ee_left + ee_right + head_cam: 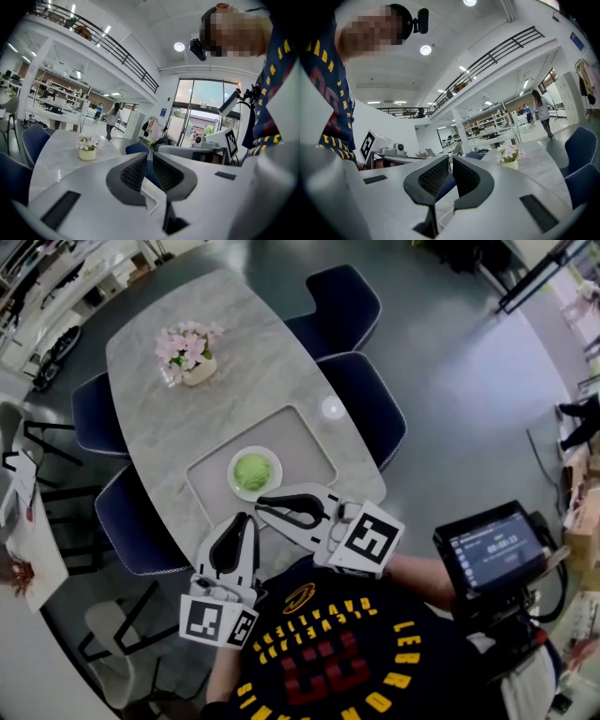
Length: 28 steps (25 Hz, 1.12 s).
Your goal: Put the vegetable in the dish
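A green leafy vegetable [253, 469] lies in a white round dish [232, 480], which stands on a grey placemat [302, 441] near the table's front edge. My left gripper [246, 518] is at the table's near edge, just short of the dish, shut and holding nothing. My right gripper [260, 504] points left, its tips close to the dish's near rim, also shut and empty. In the left gripper view the left gripper [150, 157] looks across the table. In the right gripper view the right gripper [451, 160] has its jaws close together.
A pot of pink flowers [191, 356] stands at the table's far end. A small white round thing [332, 408] lies by the placemat's far right corner. Dark blue chairs [361, 404] line both long sides. A screen device [492, 549] hangs at my right.
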### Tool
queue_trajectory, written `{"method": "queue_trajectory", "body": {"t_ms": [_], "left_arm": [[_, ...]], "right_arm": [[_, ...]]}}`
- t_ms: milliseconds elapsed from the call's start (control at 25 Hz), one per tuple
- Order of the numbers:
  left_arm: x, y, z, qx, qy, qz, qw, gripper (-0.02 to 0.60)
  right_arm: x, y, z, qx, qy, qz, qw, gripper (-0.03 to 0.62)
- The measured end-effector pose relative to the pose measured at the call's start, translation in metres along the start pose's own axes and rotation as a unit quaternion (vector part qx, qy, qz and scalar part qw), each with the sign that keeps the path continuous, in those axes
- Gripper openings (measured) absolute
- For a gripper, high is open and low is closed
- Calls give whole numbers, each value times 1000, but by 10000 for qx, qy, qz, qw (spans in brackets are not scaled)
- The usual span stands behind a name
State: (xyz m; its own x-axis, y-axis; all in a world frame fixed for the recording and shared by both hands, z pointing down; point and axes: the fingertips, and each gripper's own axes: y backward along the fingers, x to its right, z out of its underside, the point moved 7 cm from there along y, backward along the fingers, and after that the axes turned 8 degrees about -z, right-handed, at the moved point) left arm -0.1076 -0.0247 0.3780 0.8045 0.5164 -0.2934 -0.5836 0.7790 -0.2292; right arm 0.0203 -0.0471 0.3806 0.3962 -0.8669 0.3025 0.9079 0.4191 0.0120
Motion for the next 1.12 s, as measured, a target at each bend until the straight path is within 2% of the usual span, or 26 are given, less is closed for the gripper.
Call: {"method": "queue_trajectory", "body": {"t_ms": [120,360,840,1120], "left_arm": [[10,3,0,-74,-116,191,9997,40],[6,1,2,31,-477,210,9986,40],[-9,2,0,312,-335,-79,9989,40],[-18,2,7,406,-84,-274,9988,40]], "right_arm": [[-3,3,0,59,-7,67,10000,32],[0,1,4,-115,30,-3,9999,32],[10,1,5,120,46,40,9999,32],[15,7,12,116,64,93,9999,32]]}}
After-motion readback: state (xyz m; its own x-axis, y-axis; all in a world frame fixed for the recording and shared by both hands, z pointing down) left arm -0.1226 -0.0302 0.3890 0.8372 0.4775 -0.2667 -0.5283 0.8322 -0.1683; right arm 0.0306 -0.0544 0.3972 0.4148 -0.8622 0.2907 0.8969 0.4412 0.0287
